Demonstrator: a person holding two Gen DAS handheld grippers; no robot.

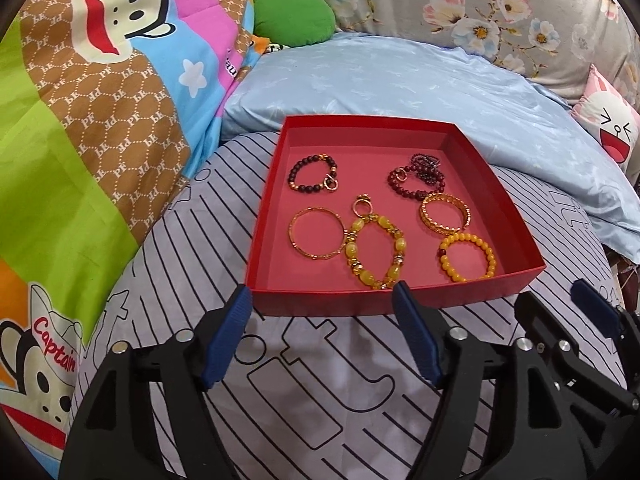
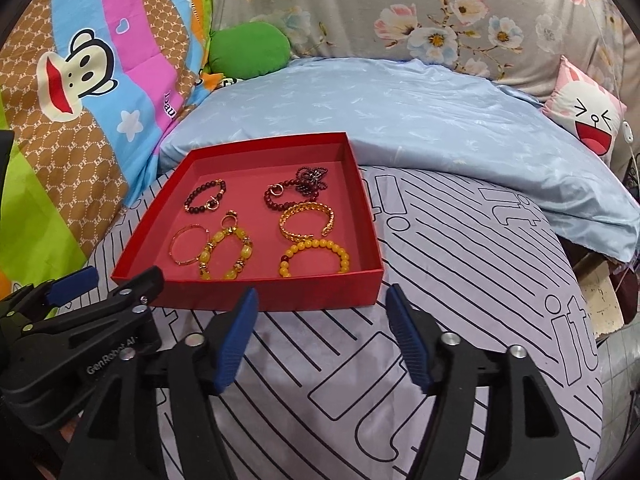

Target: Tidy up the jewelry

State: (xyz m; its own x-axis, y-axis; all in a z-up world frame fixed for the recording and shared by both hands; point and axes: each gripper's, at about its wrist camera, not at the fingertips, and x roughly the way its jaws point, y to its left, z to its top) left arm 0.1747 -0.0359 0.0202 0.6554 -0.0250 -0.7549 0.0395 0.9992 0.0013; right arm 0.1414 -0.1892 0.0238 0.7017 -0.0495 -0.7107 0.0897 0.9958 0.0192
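Bracelets laid out in red tray on the bed

Bracelets sit in a shallow red tray (image 1: 394, 296) that rests on a striped grey bedsheet (image 1: 320, 392), with a pale blue pillow (image 1: 400, 84) just beyond its far edge. Inside the tray, at the far left, lies a dark beaded bracelet (image 1: 313, 172); at the far right, a heap of dark red beads (image 1: 418, 178). Nearer, on the left, a thin gold bangle (image 1: 317, 237) touches a chunky yellow stone bracelet (image 1: 375, 248), which reaches to the tray's near wall. On the right, a gold chain cuff (image 1: 445, 213) lies just beyond a yellow bead bracelet (image 1: 467, 257).

Both tools hover side by side at the tray's near edge. The left hand-held gripper (image 1: 322, 334) has its blue pads spread wide with nothing between them, one fingertip beside the tray's near left corner. The right hand-held gripper (image 2: 322, 334) is likewise spread and empty, its tips just short of the tray's near wall.

A cartoon-monkey quilt (image 1: 100, 120) is piled to the left, a green cushion (image 1: 294, 18) lies at the far side, and a floral cover (image 1: 480, 12) runs behind.
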